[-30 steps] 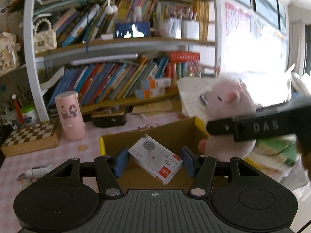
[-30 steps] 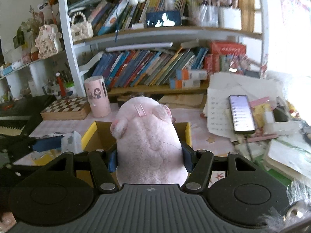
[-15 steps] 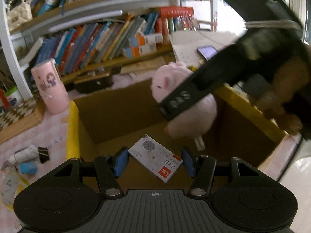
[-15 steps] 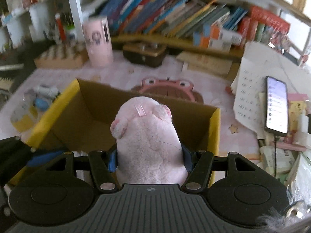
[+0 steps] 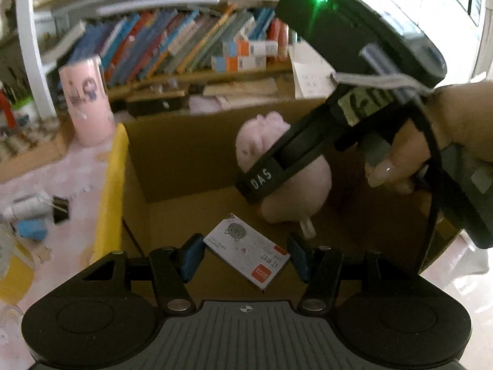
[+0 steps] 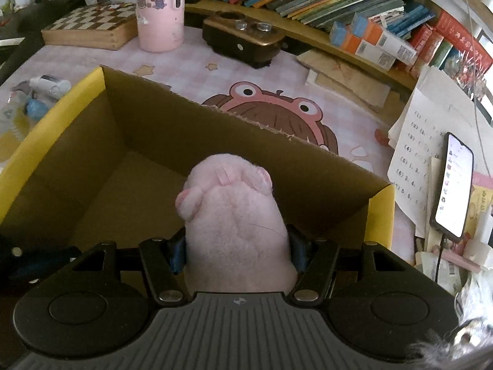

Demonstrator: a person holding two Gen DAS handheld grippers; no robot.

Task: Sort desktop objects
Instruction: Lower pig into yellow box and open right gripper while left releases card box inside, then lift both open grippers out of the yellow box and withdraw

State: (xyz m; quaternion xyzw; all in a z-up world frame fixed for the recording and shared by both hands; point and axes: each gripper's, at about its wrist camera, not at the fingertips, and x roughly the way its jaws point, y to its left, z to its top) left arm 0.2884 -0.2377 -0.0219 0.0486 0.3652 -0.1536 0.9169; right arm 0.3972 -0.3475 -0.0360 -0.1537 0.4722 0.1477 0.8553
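Note:
My left gripper [image 5: 245, 254] is shut on a small white staple box [image 5: 246, 249] with a red corner, held tilted over the open cardboard box [image 5: 172, 154] with yellow flaps. My right gripper [image 6: 237, 251] is shut on a pink plush toy [image 6: 234, 215] and holds it down inside the same box [image 6: 77, 141]. In the left wrist view the plush [image 5: 262, 135] and the right gripper's black body show inside the box, just beyond the staple box.
A pink cylinder cup [image 6: 158, 6], a chessboard box [image 6: 92, 26] and a dark gold-topped case [image 6: 243, 38] stand behind the box. A phone [image 6: 453, 185] lies on papers at the right. Small clutter [image 5: 34, 212] lies left of the box. Bookshelves line the back.
Both grippers have moved forward and down over the box. The plush has dropped from above the box rim to inside it. Both grips are unchanged.

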